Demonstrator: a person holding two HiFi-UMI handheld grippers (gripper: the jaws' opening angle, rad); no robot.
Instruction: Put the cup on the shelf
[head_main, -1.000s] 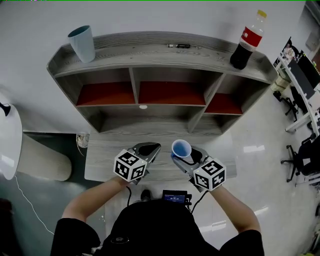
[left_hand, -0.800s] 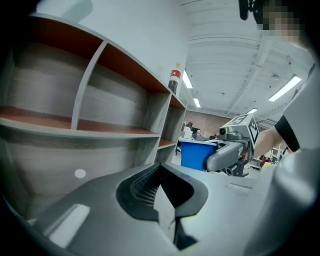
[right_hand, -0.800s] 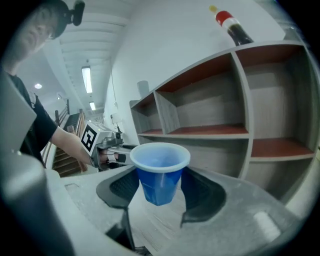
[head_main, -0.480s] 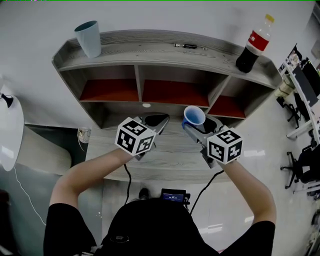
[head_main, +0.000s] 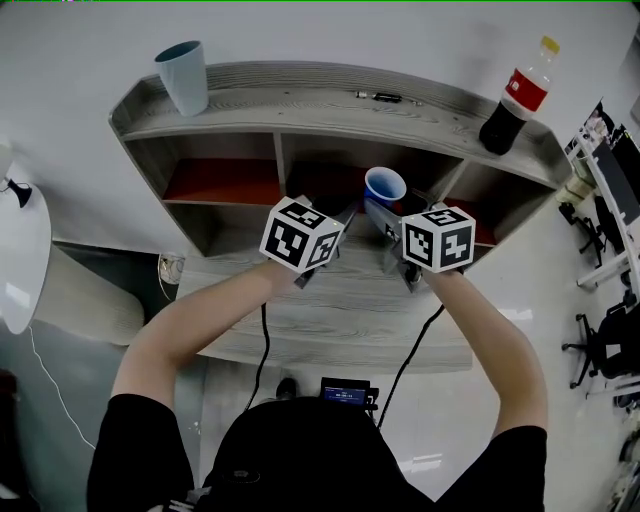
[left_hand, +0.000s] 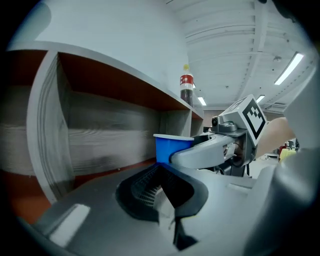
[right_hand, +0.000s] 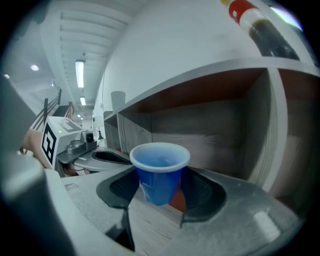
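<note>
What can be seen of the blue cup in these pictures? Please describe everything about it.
The blue cup is small and tapered, narrower at the base, with a rolled rim; it looks like thin plastic. Its inside is a paler blue and appears empty. It stands upright, mouth up, held in the air by the right gripper, whose jaws press on its lower wall from both sides. It is in front of the shelf, at the middle compartment's opening. Nothing else touches it.

The head camera looks steeply down over the shelf (head_main: 300, 100); cameras riding the left gripper (head_main: 343, 214) and right gripper (head_main: 386, 214) look close into its bays. All share the blue cup (head_main: 385, 185).
</note>
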